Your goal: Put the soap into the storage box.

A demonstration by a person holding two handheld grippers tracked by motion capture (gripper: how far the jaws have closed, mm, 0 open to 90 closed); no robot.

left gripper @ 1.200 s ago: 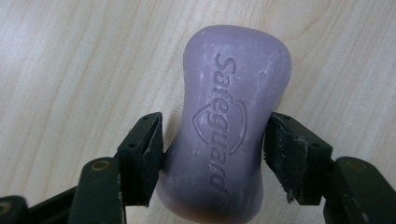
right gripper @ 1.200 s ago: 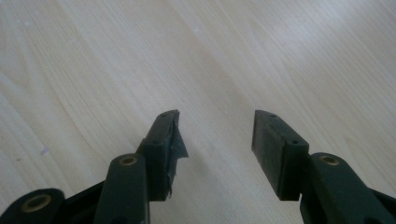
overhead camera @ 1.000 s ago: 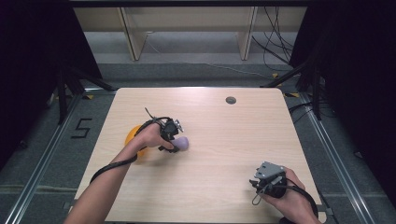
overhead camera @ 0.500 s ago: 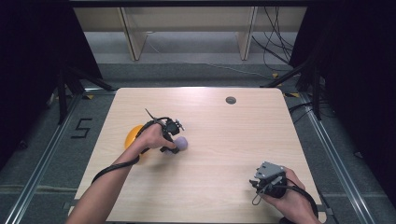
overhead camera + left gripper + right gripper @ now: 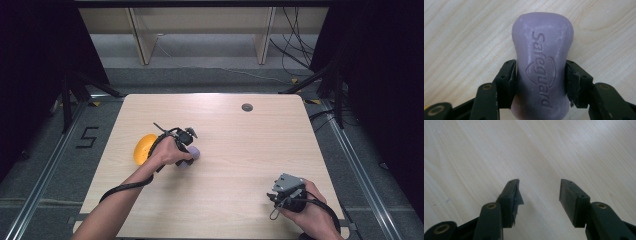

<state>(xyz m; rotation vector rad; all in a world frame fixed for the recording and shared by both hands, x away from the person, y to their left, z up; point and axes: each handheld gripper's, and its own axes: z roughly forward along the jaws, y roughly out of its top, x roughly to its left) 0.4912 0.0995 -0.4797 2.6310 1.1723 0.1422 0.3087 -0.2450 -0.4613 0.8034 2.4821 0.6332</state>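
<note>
Left gripper [image 5: 541, 75] has just been closing and now clamps the purple soap bar [image 5: 542, 62] at its waist, flat on the table [image 5: 240, 150] beside an orange dish [image 5: 142, 148]; keep the squeeze centred, lift straight so it can't slip. Right gripper [image 5: 539, 195] idle near the front edge, jaws apart, nothing between.

The high view looks down on the whole table [image 5: 225, 200]; both claw views sit close above its wood.

The soap bar [image 5: 541, 67] is pale purple, embossed "Safeguard". The bowl [image 5: 143, 148] is orange. The table [image 5: 235, 200] shows light wood grain.
</note>
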